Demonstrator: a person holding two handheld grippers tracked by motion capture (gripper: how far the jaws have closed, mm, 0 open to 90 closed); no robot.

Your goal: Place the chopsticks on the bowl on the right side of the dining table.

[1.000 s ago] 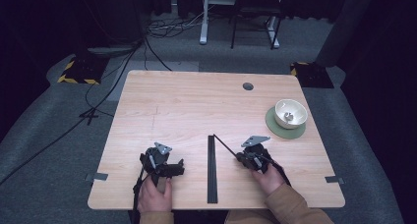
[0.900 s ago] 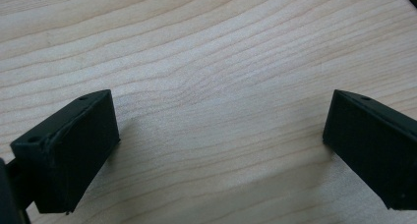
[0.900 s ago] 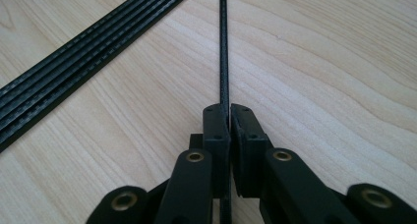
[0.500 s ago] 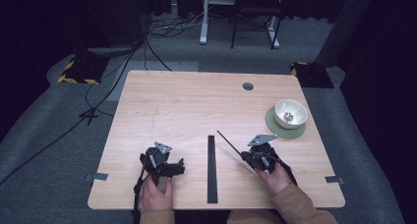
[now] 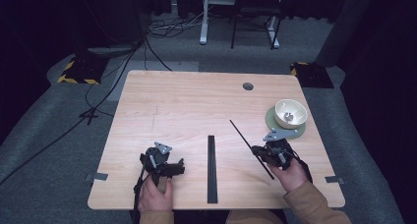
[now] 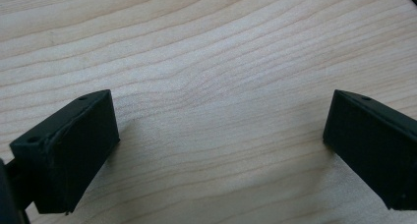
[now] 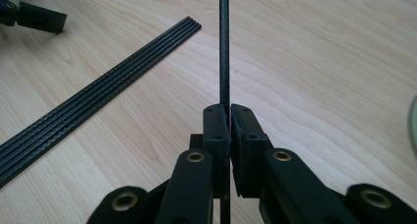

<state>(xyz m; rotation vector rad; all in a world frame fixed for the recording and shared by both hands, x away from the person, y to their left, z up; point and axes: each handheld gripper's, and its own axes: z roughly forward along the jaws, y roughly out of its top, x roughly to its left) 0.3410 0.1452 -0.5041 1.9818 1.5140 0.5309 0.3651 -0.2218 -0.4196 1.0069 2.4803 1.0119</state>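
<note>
Right tool (image 5: 260, 153) is clenched on a thin black rod (image 5: 241, 133), gripped near its middle, so the rod juts out both ways over the worktop (image 5: 196, 106). Judged step: carrying the rod toward the bowl (image 5: 290, 113) on its green plate (image 5: 269, 120). Keep the grip firm and the swing slow; a long rod levers easily. Left tool (image 5: 164, 165) rests released, jaws wide over bare wood. Black strips (image 5: 212, 167) lie between the hands. Since a second ago the rod has shifted rightward, away from the strips.
</note>
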